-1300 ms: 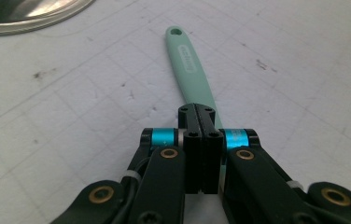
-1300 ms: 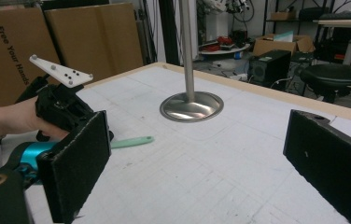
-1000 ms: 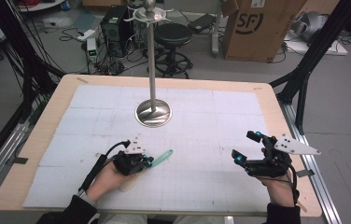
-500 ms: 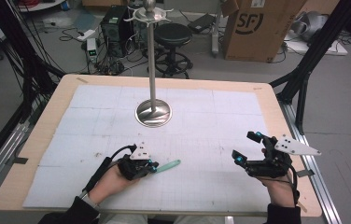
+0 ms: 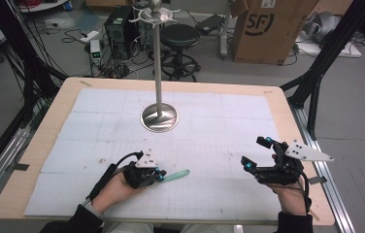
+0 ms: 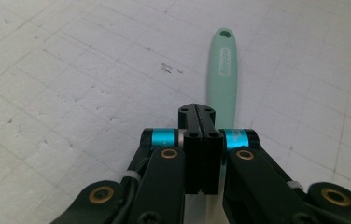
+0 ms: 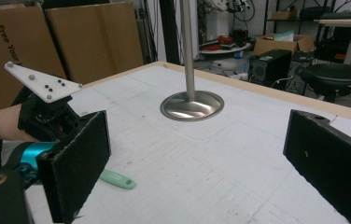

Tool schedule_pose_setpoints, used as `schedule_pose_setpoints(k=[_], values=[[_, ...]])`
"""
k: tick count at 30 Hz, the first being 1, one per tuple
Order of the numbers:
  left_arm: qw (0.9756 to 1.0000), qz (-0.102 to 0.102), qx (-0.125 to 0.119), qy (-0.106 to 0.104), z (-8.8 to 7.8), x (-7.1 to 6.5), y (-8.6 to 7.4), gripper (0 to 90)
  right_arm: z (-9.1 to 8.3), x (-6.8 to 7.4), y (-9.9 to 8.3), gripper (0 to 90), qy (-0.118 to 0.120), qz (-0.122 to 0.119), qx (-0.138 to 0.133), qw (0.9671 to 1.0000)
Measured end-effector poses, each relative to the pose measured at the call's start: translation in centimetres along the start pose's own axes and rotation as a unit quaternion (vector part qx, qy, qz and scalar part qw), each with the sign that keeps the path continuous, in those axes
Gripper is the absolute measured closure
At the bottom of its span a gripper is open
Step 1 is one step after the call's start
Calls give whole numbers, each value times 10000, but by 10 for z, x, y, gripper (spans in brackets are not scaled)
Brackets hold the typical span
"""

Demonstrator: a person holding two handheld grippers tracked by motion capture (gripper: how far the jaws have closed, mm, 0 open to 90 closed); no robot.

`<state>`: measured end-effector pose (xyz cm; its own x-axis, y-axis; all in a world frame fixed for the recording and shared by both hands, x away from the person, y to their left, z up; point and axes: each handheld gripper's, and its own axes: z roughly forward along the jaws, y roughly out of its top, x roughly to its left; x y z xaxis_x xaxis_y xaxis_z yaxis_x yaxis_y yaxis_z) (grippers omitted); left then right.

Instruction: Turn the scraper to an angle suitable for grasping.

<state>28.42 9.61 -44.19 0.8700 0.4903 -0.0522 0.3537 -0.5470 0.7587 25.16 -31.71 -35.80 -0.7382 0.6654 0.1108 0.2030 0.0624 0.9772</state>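
Inspection of my two tongs at the table. My left tongs [image 5: 160, 175] are low over the white gridded mat [image 5: 219, 121], near my edge of the table and left of centre. In the left gripper view their jaws are pressed tight together, with only a thin seam between the pads. The mint-green tool [image 5: 176, 175] runs out from under those jaws, a little to one side of them. Its handle, with the hanging hole at the far tip, points away to the right across the mat. I cannot tell whether the jaws pinch its near end or merely sit over it. Change noted: against the high view of a second ago, the left hand has drawn slightly back towards me. The tool came with it, and it now lies nearly level across the mat rather than slanting up and away. Because it travelled with the tongs, I judge that it is under their control, and I take this as a small repositioning rather than a delivery. My right tongs [image 5: 256, 152] sit where they were, near the right edge of the mat. Their jaws are spread wide with nothing between them, and they are well apart from the tool. The steel hanging stand [image 5: 159, 118] is at the middle of the mat, unchanged and well clear of the tool. In my judgement the tool has yet to be carried anywhere.
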Motion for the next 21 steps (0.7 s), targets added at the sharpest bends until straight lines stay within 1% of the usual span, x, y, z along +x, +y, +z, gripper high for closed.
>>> schedule_pose_setpoints(k=[2,7,8,10,11,12,13,14,15,16,18,19,21], values=[[10000,-15,-67,-58,-6,2,1,898,-1,0,0,65,-4,-2,-7,10000],[9997,82,-142,-172,-24,5,8,889,-5,-1,0,65,-48,39,-60,10000],[9996,80,-170,-222,-28,5,9,870,-5,-2,0,65,-49,46,-58,10000],[9992,148,-180,-324,-35,5,12,821,-5,-2,-1,65,-57,47,-48,10000],[9992,177,-162,-331,-38,5,13,785,-5,-2,-1,65,-47,59,-40,10000],[9993,139,-156,-296,-40,5,15,729,-5,-2,-1,65,-57,55,-40,10000],[9995,116,-146,-245,-42,5,18,653,-4,-1,-1,65,-48,59,-33,10000],[9995,131,-150,-238,-45,6,19,605,-4,-1,0,65,-40,41,-36,10000],[9994,115,-164,-285,-47,6,21,574,-4,-1,0,65,-41,40,-32,10000],[9992,100,-174,-357,-49,6,22,524,-4,0,0,65,-20,59,-27,10000],[9989,66,-58,-456,-52,6,24,435,-4,-1,0,65,-23,53,-23,10000],[9985,91,-25,-537,-54,5,26,401,-4,-1,0,65,-24,57,-34,10000],[9978,140,-75,-651,-57,2,28,322,-4,-2,1,65,-33,75,-58,9999]])
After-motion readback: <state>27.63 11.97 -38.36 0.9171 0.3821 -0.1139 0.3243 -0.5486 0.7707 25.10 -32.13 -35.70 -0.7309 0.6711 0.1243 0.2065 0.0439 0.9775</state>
